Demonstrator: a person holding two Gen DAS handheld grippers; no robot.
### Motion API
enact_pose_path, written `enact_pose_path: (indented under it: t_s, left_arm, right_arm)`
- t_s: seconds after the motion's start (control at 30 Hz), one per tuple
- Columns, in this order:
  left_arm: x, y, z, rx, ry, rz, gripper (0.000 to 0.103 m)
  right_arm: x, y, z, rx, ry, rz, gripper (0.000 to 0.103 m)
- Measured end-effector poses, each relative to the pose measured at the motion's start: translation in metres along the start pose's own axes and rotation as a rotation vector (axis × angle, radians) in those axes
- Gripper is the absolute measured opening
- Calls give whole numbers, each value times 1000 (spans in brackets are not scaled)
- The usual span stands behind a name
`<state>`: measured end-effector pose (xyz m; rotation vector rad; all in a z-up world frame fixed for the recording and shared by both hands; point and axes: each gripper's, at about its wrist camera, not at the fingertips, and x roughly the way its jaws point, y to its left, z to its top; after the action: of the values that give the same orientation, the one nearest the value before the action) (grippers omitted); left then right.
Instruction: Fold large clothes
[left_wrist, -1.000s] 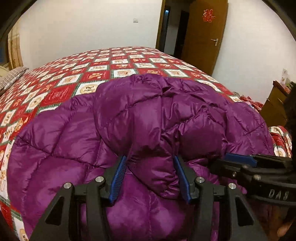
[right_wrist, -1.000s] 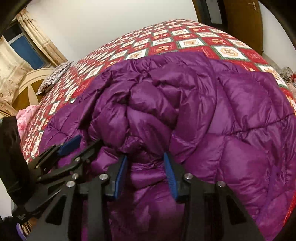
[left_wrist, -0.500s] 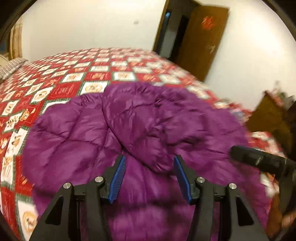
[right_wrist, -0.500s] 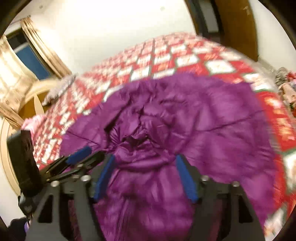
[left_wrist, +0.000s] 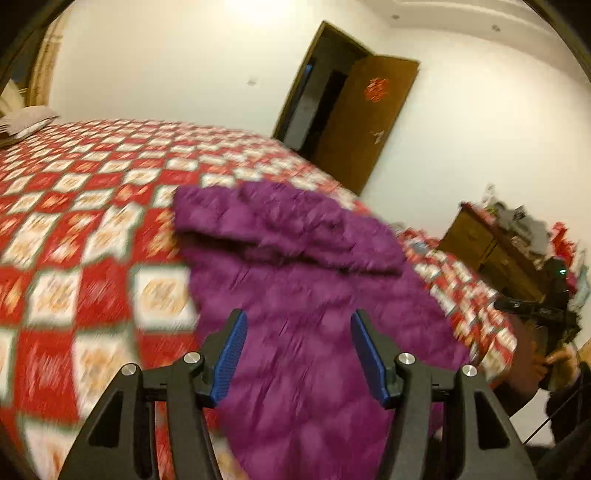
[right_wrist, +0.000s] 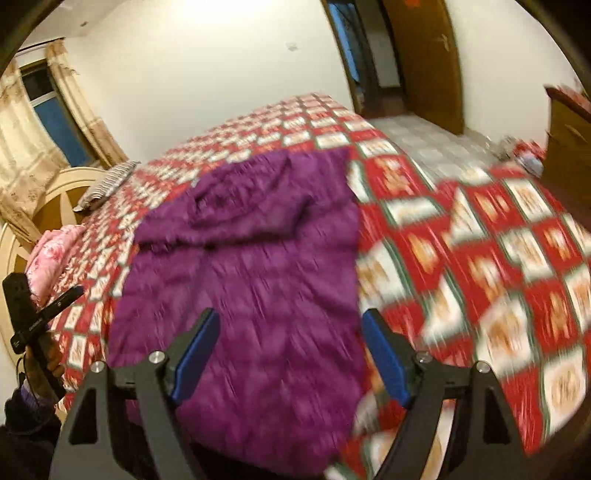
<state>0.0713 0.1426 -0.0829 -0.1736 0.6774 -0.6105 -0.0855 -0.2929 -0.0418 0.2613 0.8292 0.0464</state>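
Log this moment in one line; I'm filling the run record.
task: fold jacket | left gripper: open | right gripper: open | jacket: on bed, ungripped

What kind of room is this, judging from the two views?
Most likely a home bedroom. A large bed with a red and white patterned quilt holds the purple puffy jacket, a striped pillow lies near a curved wooden headboard, and a brown wooden door stands open.
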Motion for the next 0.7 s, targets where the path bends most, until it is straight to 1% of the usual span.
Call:
enact_pose_path:
  t_s: [0.07, 0.17, 0.23, 0.3, 0.37, 0.43, 0.5, 0.6, 0.7]
  left_arm:
    - [-8, 0, -21, -18, 18, 13, 59]
    - [-14, -5, -50, -47, 41, 19, 59]
    - [-15, -9, -69, -63, 62, 17, 59]
    - [-13, -12, -82, -70, 84, 21, 59]
    - [-9, -14, -96, -90, 114, 17, 59]
    - [-4, -11, -109, -118, 149, 15, 59]
    - [5, -11, -115, -126, 186, 25, 59]
    - [10, -14, -121, -104, 195, 36, 59]
    - [9, -12, -122, -107, 203, 31, 59]
  right_arm:
    - [1, -10, -15, 35, 33, -14, 81]
    - [7, -21, -45, 100, 89, -10, 82]
    - [13, -21, -60, 112, 134, 19, 80]
    - [17, -17, -74, 100, 167, 47, 80]
    - [19, -15, -83, 97, 172, 36, 80]
    - [26, -17, -88, 111, 177, 4, 80]
    - [37, -18, -93, 130, 198, 24, 78]
    - [52, -11, -97, 81, 219, 28, 78]
    - [65, -13, -102, 110, 257, 62, 78]
